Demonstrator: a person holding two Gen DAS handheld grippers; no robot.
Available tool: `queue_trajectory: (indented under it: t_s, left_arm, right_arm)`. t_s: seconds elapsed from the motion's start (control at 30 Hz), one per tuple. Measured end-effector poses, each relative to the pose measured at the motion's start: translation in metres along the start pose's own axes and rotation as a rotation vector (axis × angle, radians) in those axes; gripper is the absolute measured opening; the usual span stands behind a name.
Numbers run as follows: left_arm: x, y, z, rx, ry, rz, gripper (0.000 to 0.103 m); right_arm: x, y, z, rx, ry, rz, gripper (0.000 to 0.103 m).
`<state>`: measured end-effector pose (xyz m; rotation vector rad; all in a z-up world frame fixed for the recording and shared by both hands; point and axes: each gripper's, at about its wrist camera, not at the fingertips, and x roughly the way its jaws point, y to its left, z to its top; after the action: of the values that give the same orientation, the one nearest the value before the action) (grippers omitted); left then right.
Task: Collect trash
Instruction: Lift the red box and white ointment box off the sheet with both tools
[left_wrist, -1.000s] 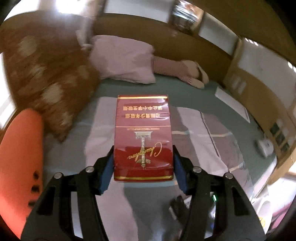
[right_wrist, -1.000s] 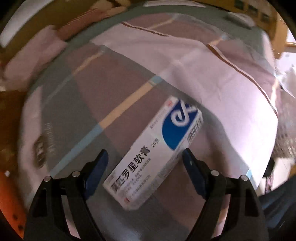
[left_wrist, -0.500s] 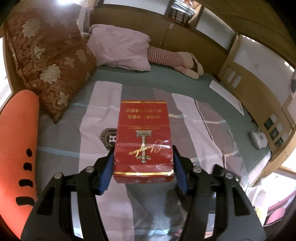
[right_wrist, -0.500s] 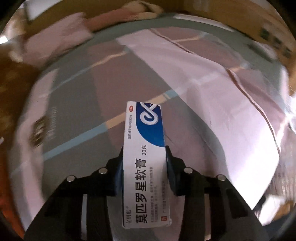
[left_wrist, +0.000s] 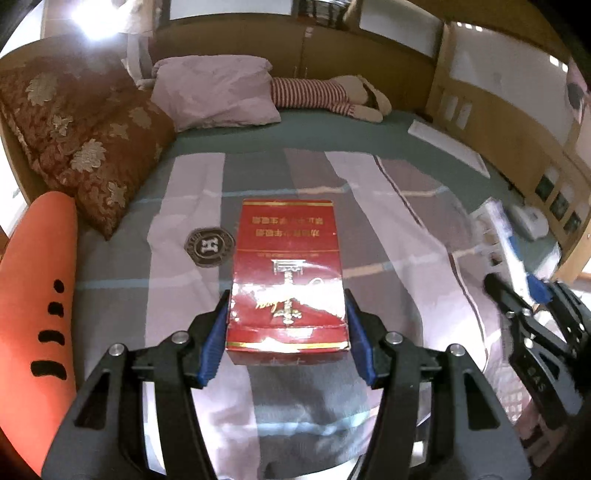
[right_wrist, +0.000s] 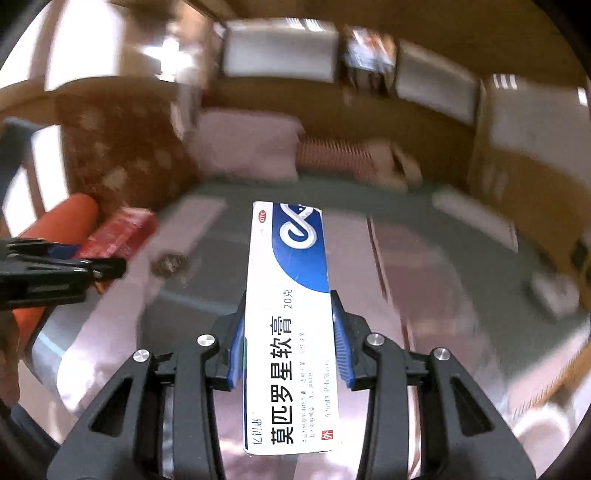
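My left gripper is shut on a red cigarette pack with gold print, held above the bed. My right gripper is shut on a long white and blue ointment box with Chinese print, also lifted off the bed. In the left wrist view the right gripper shows at the right edge with the ointment box in it. In the right wrist view the left gripper shows at the left edge with the red pack.
The bed has a striped pink, grey and green cover. A brown floral cushion, a pink pillow, a striped plush toy and an orange bolster lie at its head and left side. A wooden wall unit runs along the right.
The right gripper closed on the ointment box, lifted it off the bed and turned toward the headboard. The left gripper keeps the red pack and has risen slightly.
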<state>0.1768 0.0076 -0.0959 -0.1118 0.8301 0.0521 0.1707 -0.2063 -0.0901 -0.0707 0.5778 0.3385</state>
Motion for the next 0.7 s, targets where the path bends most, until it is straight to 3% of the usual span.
queue_trajectory:
  t_s: [0.1, 0.2, 0.7]
  left_arm:
    - [0.008, -0.011, -0.004, 0.015, 0.024, -0.014, 0.058]
    - [0.011, -0.016, -0.005, 0.043, 0.016, 0.014, 0.058]
    - [0.011, -0.009, -0.005, 0.011, 0.021, 0.0, 0.058]
  right_arm:
    - [-0.006, -0.005, 0.004, -0.007, -0.043, -0.023, 0.04]
    - [0.004, -0.004, 0.003, -0.016, -0.004, -0.006, 0.04]
    - [0.01, 0.002, 0.004, -0.02, -0.015, 0.002, 0.04]
